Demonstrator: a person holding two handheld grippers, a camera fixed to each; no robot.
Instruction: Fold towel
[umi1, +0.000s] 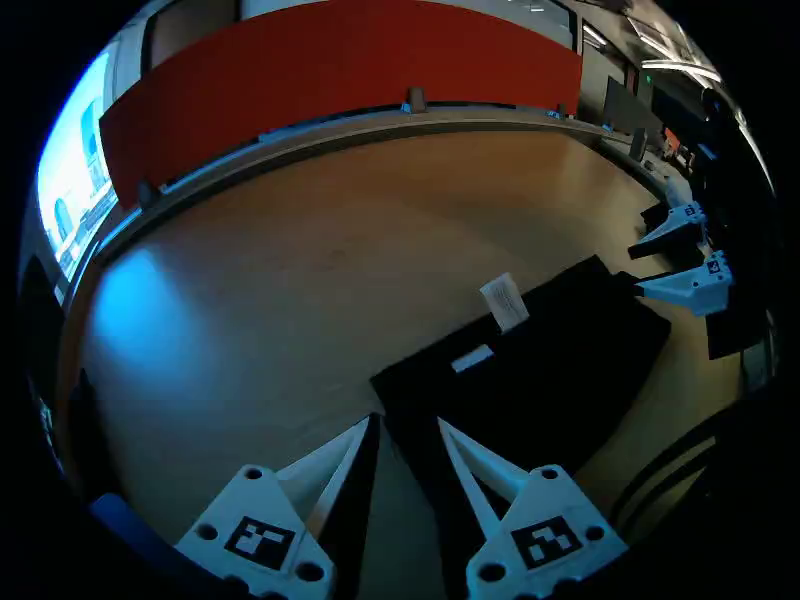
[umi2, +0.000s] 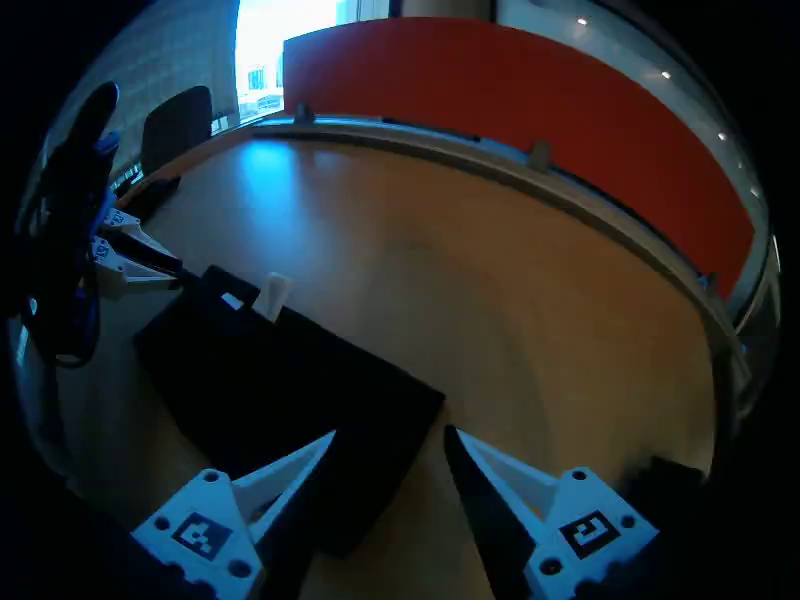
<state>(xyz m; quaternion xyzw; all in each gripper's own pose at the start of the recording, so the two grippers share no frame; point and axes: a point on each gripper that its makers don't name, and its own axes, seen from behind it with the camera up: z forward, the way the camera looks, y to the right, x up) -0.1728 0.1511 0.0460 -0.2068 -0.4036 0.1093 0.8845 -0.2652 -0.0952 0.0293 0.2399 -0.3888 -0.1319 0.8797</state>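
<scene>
Lying flat on the table (umi1: 300, 250), the dark towel (umi1: 540, 370) puts one corner just ahead of the left gripper (umi1: 405, 425), between its wide-spread, empty fingers; the right gripper (umi2: 390, 432) gapes empty at another corner; likely soft, light, limp; pinch corners deeply.

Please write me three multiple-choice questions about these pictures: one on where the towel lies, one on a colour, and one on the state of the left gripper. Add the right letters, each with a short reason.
1. Where does the towel lie?
A. on a chair
B. on the wooden table
C. on the floor

2. What colour is the panel behind the table?
A. green
B. white
C. red

3. How is the left gripper?
A. open, at the towel's corner
B. shut on a cup
C. shut on a pen

Answers:
1 B, the dark cloth rests on the wood.
2 C, a red screen runs along the far edge.
3 A, a clear gap separates its fingers.
</scene>
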